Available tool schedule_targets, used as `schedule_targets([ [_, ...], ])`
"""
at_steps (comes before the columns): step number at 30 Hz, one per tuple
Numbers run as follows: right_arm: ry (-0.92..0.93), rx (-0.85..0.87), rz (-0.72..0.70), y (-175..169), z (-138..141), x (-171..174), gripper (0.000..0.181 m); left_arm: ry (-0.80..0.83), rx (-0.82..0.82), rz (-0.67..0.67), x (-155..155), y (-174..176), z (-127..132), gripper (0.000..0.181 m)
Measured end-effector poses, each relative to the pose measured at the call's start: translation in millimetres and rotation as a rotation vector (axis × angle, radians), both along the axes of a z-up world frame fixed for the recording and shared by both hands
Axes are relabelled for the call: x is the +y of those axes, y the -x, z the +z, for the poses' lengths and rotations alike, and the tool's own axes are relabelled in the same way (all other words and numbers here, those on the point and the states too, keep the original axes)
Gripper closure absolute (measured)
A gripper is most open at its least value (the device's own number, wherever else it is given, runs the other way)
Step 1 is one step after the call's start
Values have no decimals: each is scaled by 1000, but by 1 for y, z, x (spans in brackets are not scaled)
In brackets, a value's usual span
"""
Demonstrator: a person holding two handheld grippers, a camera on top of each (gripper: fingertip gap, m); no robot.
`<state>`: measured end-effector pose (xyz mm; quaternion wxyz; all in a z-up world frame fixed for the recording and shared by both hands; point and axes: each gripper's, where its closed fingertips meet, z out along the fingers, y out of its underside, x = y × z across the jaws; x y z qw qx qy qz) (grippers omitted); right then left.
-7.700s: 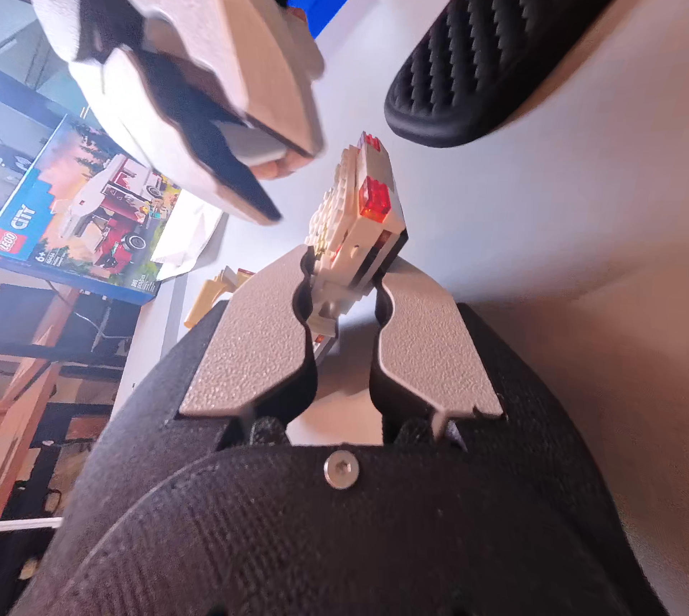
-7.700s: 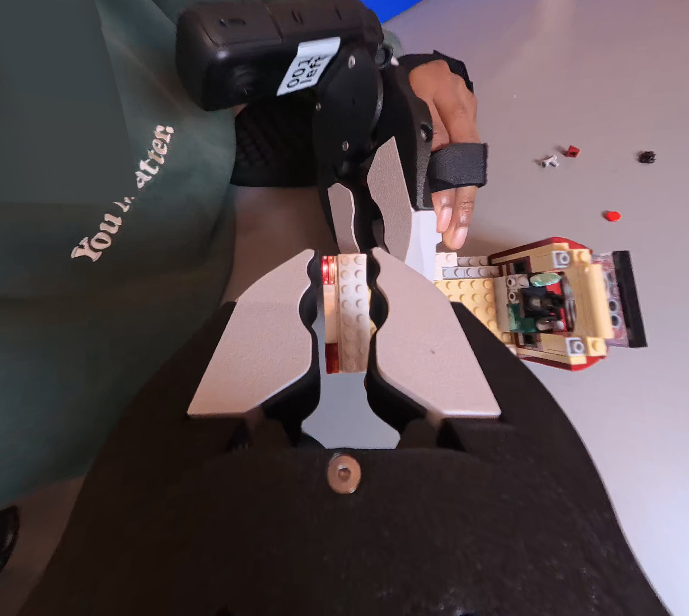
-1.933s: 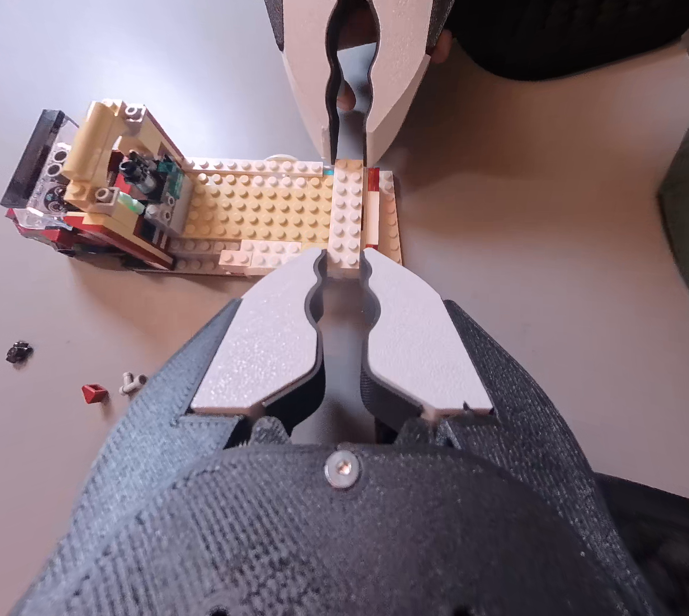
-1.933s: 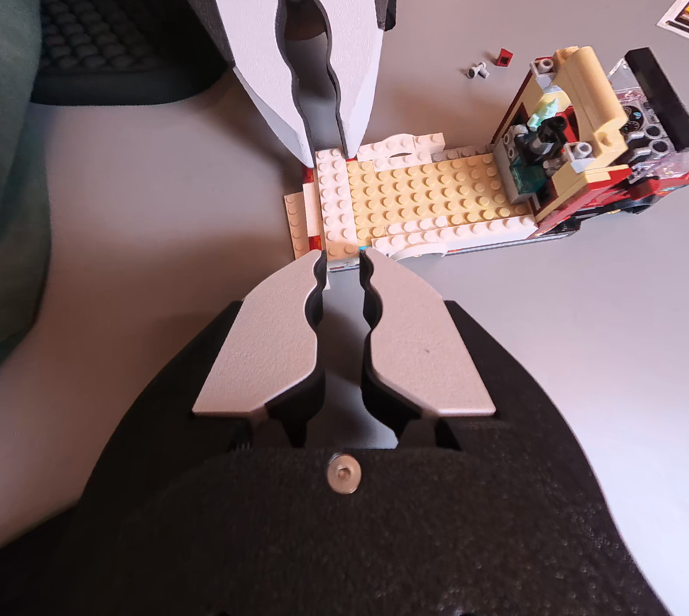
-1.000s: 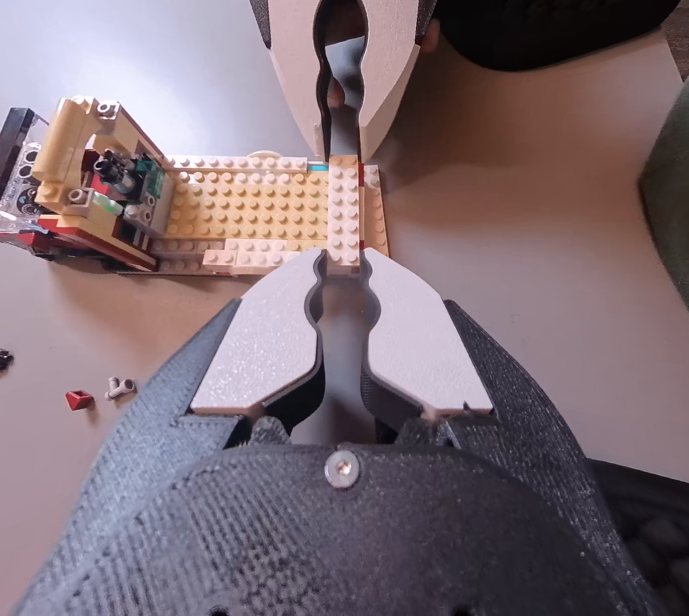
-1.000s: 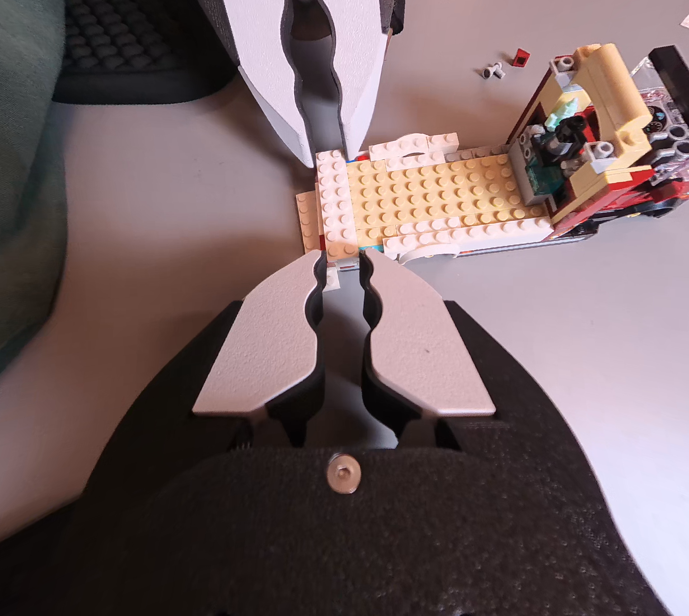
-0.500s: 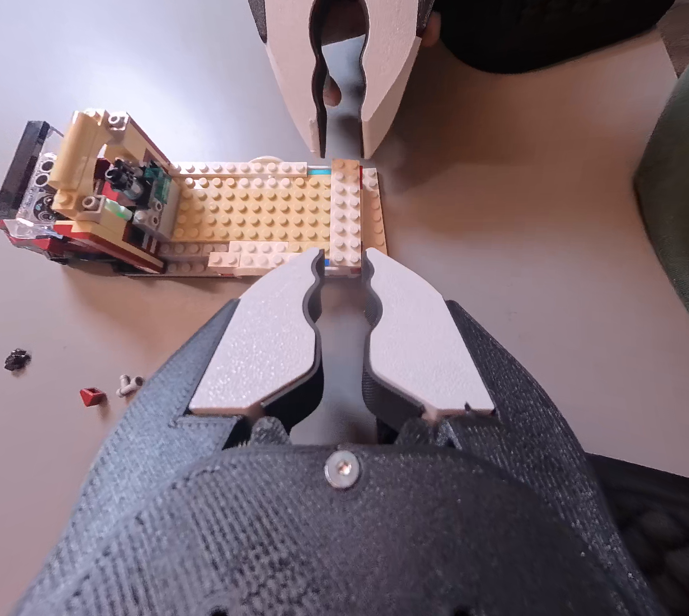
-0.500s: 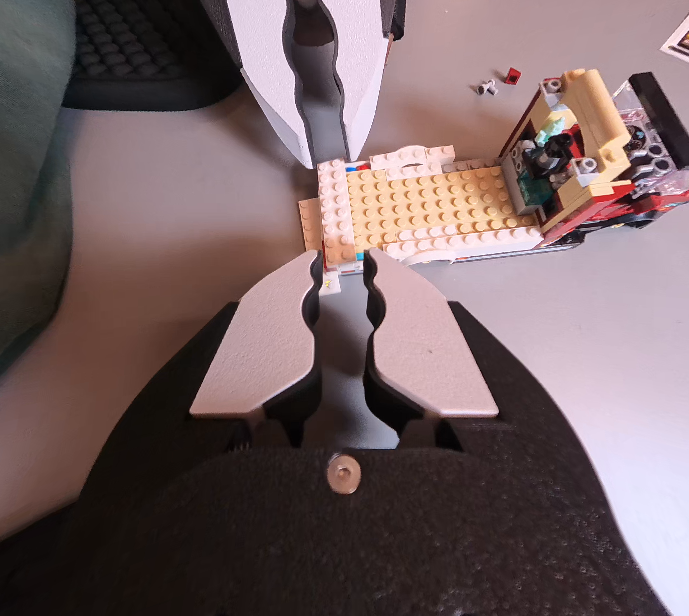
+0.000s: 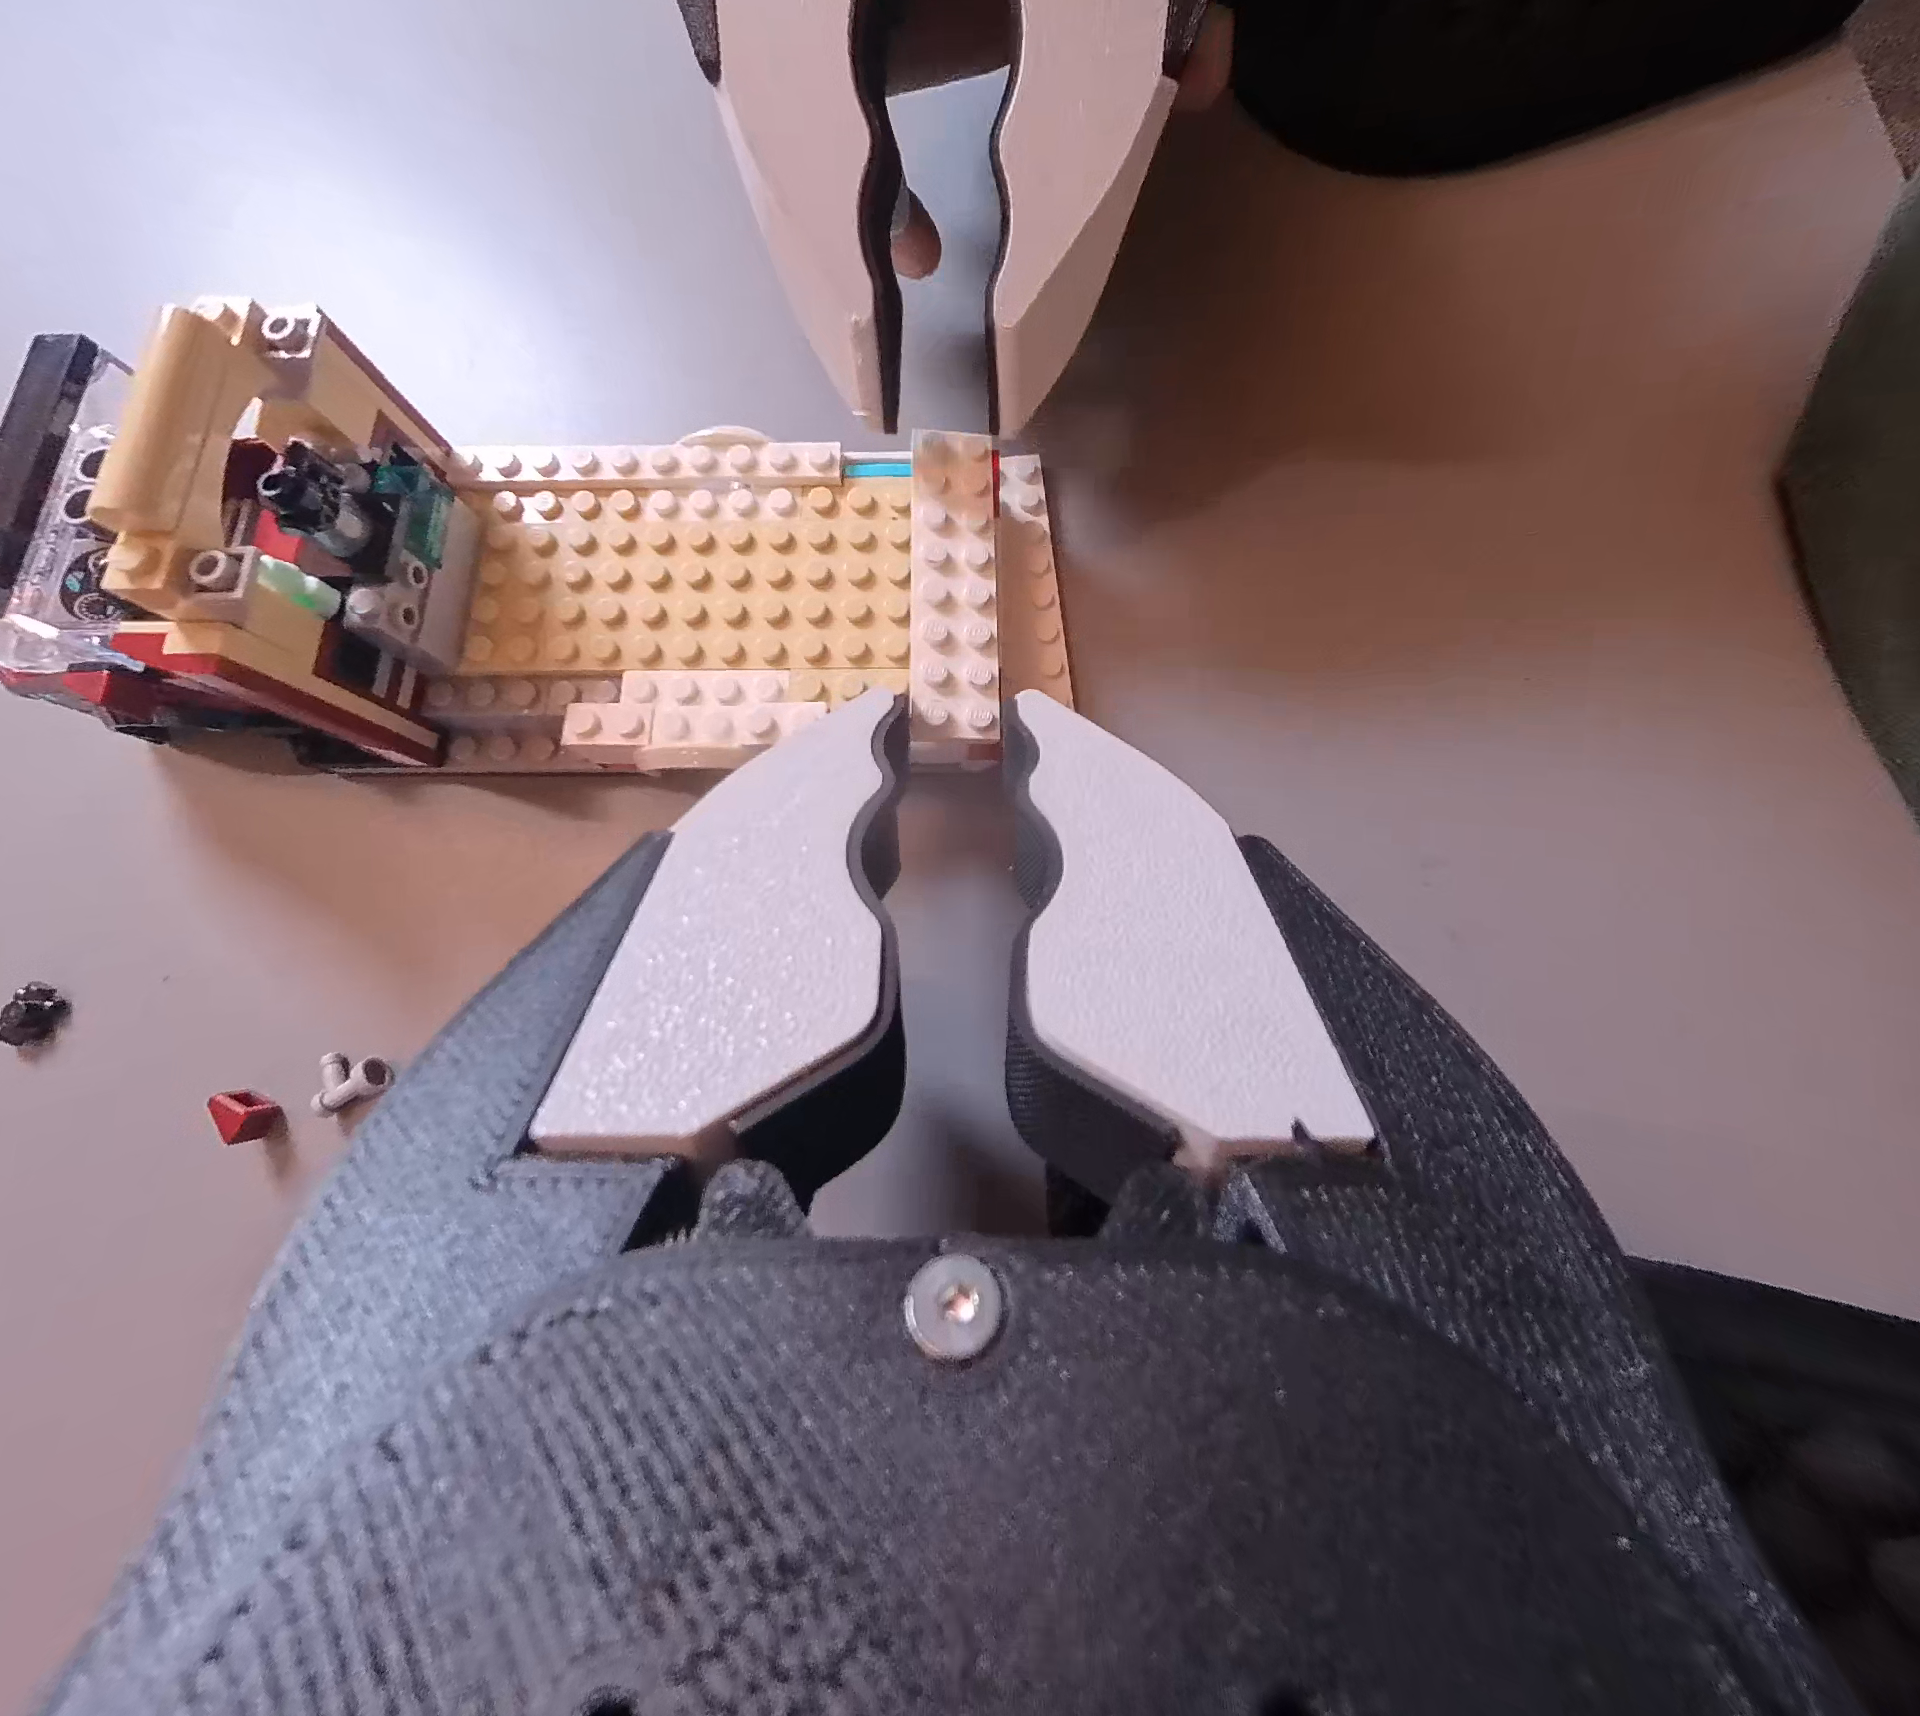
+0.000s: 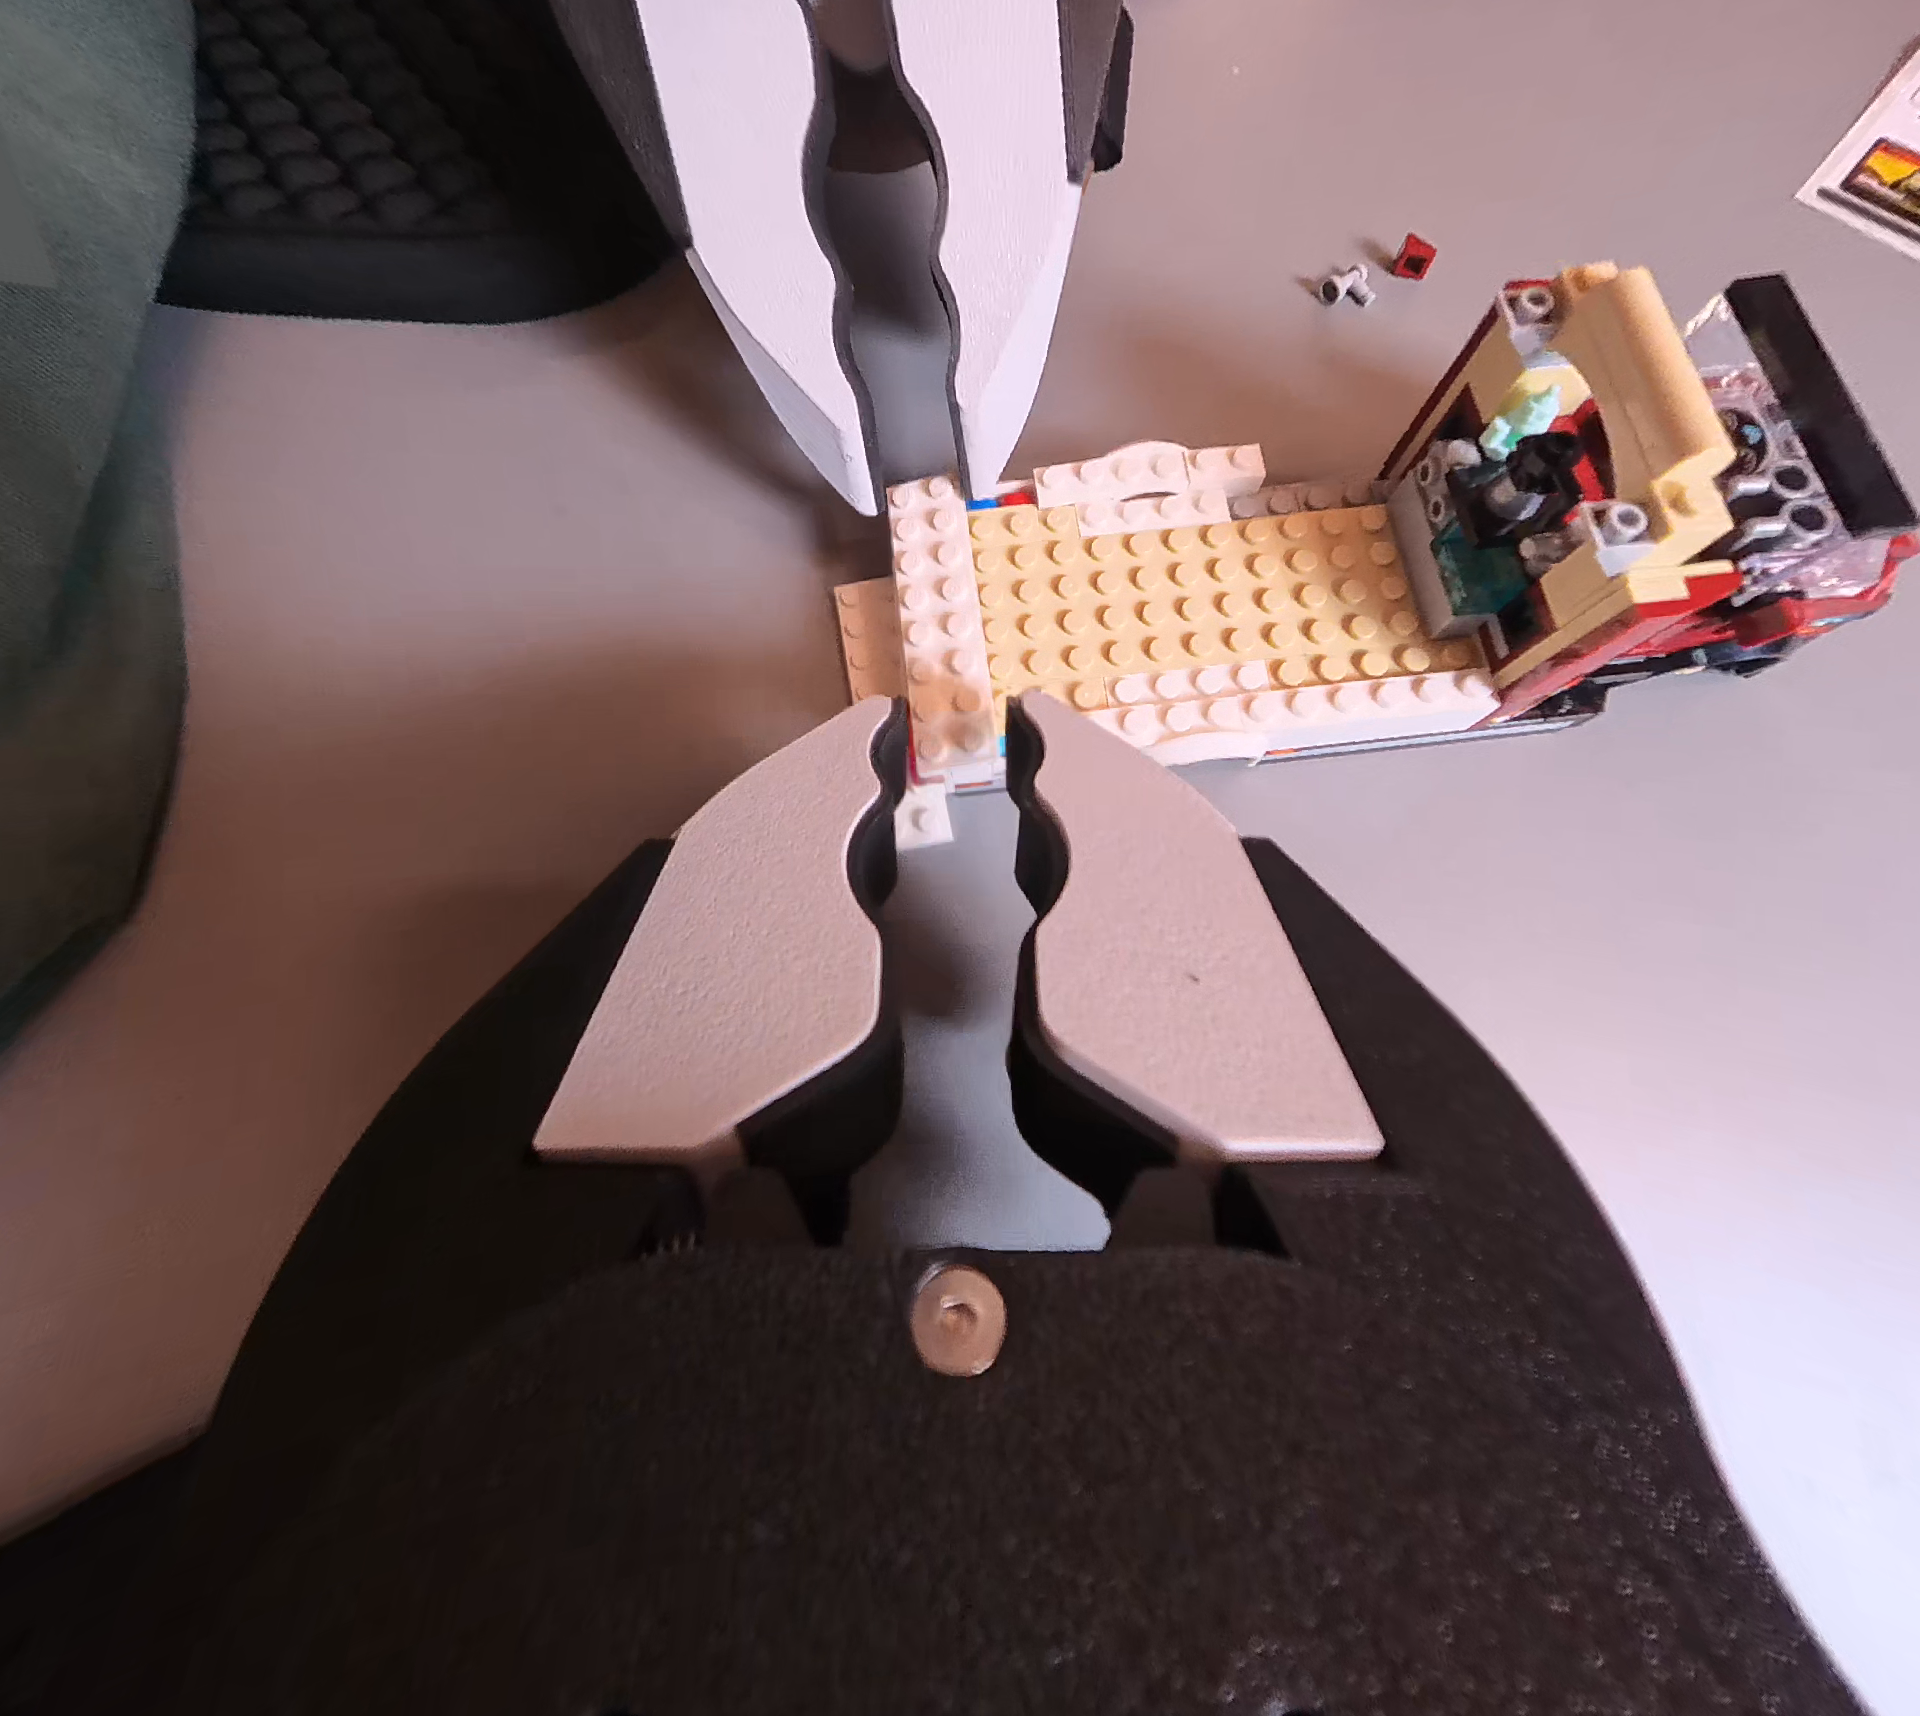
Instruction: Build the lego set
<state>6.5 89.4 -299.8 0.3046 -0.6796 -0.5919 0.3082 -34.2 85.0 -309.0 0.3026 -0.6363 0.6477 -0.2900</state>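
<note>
A part-built camper (image 9: 675, 586) lies on the grey table, with a tan studded floor and a red and tan cab (image 9: 260, 523) at one end. A white studded strip (image 9: 956, 586) sits across the floor's rear end. My left gripper (image 9: 956, 710) is slightly open, its tips flanking the strip's near end. My right gripper (image 9: 935, 409) faces it, tips just above the far end. In the right wrist view my right gripper (image 10: 951, 710) is slightly open around the strip (image 10: 935, 606), and my left gripper (image 10: 914, 492) stands opposite. A small white plate (image 10: 923, 819) shows between the right fingers.
Small loose pieces lie on the table: a red one (image 9: 244, 1116), a grey one (image 9: 353, 1079) and a black one (image 9: 36, 1012). A black textured pad (image 10: 343, 139) and a green sleeve (image 10: 73, 419) lie behind the left gripper. A printed sheet (image 10: 1881, 201) is at the right edge. Left tips to right tips: about 5 centimeters.
The strip, earlier held in the air between both grippers, now sits on the camper's rear end. In the last second both grippers opened a little and eased back from its ends.
</note>
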Motion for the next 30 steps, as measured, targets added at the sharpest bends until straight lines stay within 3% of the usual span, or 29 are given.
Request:
schedule_targets([
  [8,4,-87,-59,14,-1,4,181,3,-3,0,0,-1,0,163],
  [30,81,-184,-61,18,-9,-1,181,-18,6,8,0,-4,-4,165],
])
